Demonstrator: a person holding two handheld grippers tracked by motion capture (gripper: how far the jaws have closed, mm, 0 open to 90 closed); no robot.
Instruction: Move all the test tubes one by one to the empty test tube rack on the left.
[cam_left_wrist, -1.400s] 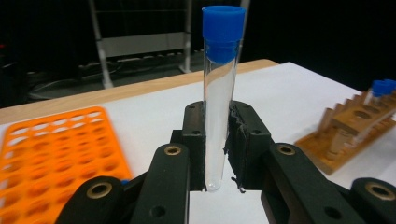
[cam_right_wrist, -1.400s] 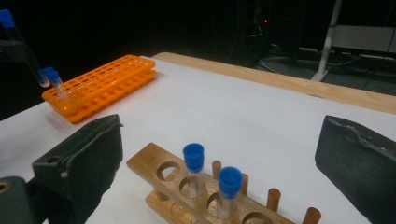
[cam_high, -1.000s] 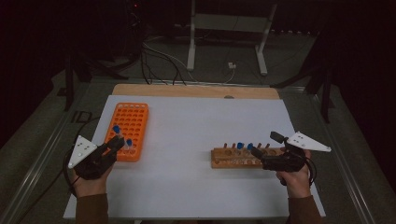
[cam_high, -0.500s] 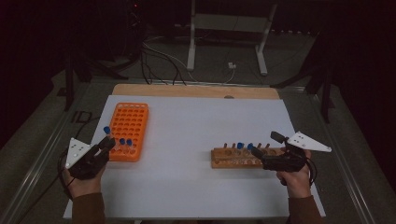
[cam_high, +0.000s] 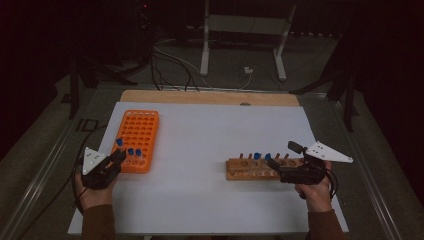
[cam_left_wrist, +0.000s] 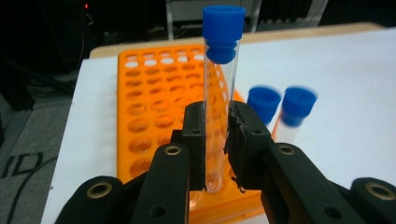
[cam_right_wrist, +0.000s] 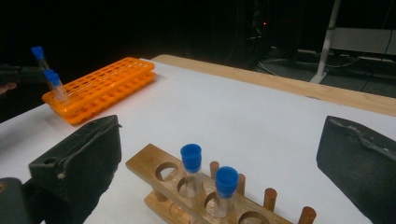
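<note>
As seen from the high view, work surface: white table sheet (cam_high: 200, 190). At 9 o'clock on it, orange rack (cam_high: 136, 140), already loaded with two blue-capped tubes (cam_high: 134, 152) in its near-right corner. At 3 o'clock, wooden rack (cam_high: 252, 169), holding two remaining capped tubes (cam_right_wrist: 209, 179) side by side. Judged progress: transfer from wooden rack to orange rack roughly half complete; two tubes seated, one in transit, two left to move.

Left gripper (cam_left_wrist: 217, 140): jaws clamped on the clear body of a test tube (cam_left_wrist: 219, 93), gripped on its lower part. Tube upright, blue cap at 12 o'clock above the jaws, rounded bottom just below the pads. Position: over the near edge of the orange rack, seated tubes at 2 o'clock from the jaws. Not yet inserted in a hole.

Right gripper (cam_right_wrist: 219, 158): jaws wide apart, nothing between the pads, aimed at the two capped tubes in the wooden rack, not touching them.
</note>
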